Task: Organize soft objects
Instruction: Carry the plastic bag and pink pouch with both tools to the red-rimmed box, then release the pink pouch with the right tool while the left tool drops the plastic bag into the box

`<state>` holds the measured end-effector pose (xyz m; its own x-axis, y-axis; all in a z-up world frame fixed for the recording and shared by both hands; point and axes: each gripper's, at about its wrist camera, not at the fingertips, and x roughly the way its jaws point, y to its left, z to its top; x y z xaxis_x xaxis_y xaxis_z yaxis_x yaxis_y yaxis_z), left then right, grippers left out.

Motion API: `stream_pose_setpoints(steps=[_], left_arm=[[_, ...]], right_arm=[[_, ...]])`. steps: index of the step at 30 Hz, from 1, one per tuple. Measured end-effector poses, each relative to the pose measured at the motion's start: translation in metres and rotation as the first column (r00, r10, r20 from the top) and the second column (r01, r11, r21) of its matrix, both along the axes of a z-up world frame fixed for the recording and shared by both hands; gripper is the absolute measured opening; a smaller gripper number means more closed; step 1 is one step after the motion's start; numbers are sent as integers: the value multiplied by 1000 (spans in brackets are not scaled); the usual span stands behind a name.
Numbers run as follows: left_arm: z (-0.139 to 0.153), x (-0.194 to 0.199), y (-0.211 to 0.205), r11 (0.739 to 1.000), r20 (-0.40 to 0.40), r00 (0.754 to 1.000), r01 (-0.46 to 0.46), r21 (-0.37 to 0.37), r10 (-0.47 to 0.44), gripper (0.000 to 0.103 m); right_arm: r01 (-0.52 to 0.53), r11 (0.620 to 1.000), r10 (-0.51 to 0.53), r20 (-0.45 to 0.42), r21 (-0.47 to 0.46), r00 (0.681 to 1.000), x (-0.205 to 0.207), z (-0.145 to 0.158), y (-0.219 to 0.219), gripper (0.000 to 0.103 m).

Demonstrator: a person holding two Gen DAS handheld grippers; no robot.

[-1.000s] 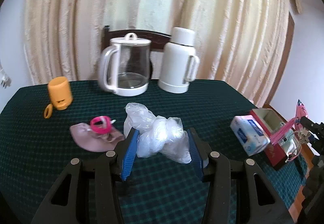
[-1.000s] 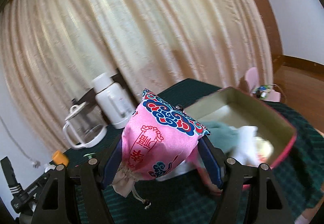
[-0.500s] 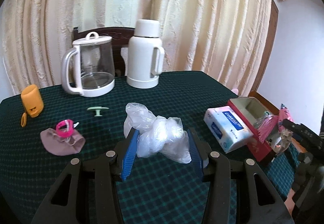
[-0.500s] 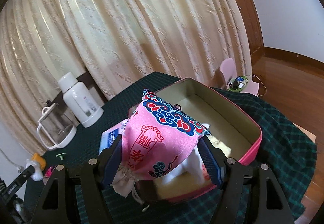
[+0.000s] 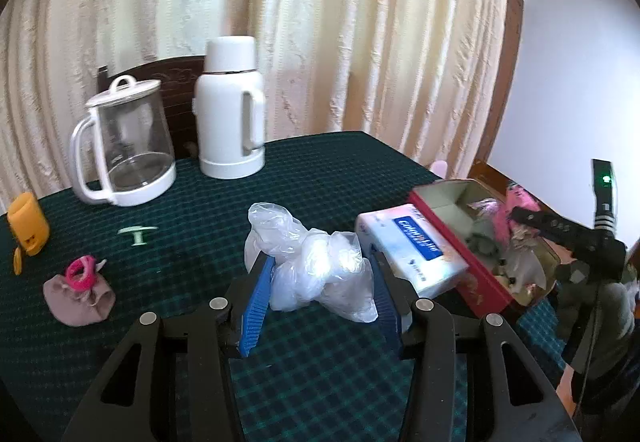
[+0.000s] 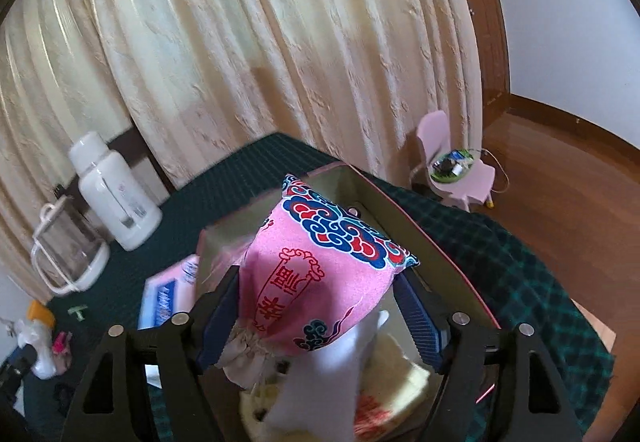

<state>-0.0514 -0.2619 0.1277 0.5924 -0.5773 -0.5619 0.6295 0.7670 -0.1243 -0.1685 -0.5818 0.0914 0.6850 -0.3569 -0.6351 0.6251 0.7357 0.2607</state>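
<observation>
My left gripper (image 5: 320,298) is shut on a crumpled clear plastic bag (image 5: 312,266), held above the green checked tablecloth. My right gripper (image 6: 316,314) is shut on a pink embroidered drawstring pouch (image 6: 324,274), held over the open red box (image 6: 436,242), which holds several soft cloths. In the left wrist view the red box (image 5: 452,226) stands at the right with the right gripper (image 5: 520,230) and its pink pouch over it. A mauve cloth pouch (image 5: 78,300) with a pink hair tie (image 5: 82,272) lies on the table at the left.
A tissue pack (image 5: 412,246) leans against the red box. A glass kettle (image 5: 120,146) and a white thermos (image 5: 232,110) stand at the back. An orange holder (image 5: 28,228) and a green clip (image 5: 138,232) lie at the left. A pink child's chair (image 6: 456,170) stands beyond the table.
My left gripper has swung right toward the red box with the plastic bag. My right gripper has moved in over the box with the pink pouch, lower and closer.
</observation>
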Motion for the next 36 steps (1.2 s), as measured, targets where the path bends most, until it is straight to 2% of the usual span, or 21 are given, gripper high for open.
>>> stream_pose_setpoints(steps=[3,6,14,21,27,36], left_arm=[[0,-3,-15,1000,0,1000,28,4,-28,49],[-1,-7,-30,998,-3,998,62,7,-62,49],[0,-16,-66,990,-13,990,142,11,-142,49],[0,-18,-93,979,-33,979,203,-2,-203,49],[0,-21,-129,958,-48,957,285,-13,-285,49],[-8,-31,-185,914,-92,909,404,-38,-406,50]], right_arm=[[0,1000,0,-14,6,1000,-3,-4,-2,79],[3,1000,-3,9,7,1000,-11,0,-3,79],[42,996,-34,105,-80,994,-38,25,6,81],[54,996,-45,145,-65,988,-49,26,9,81],[77,995,-67,156,-59,986,-62,22,10,81],[116,991,-103,169,-70,980,-76,24,14,81]])
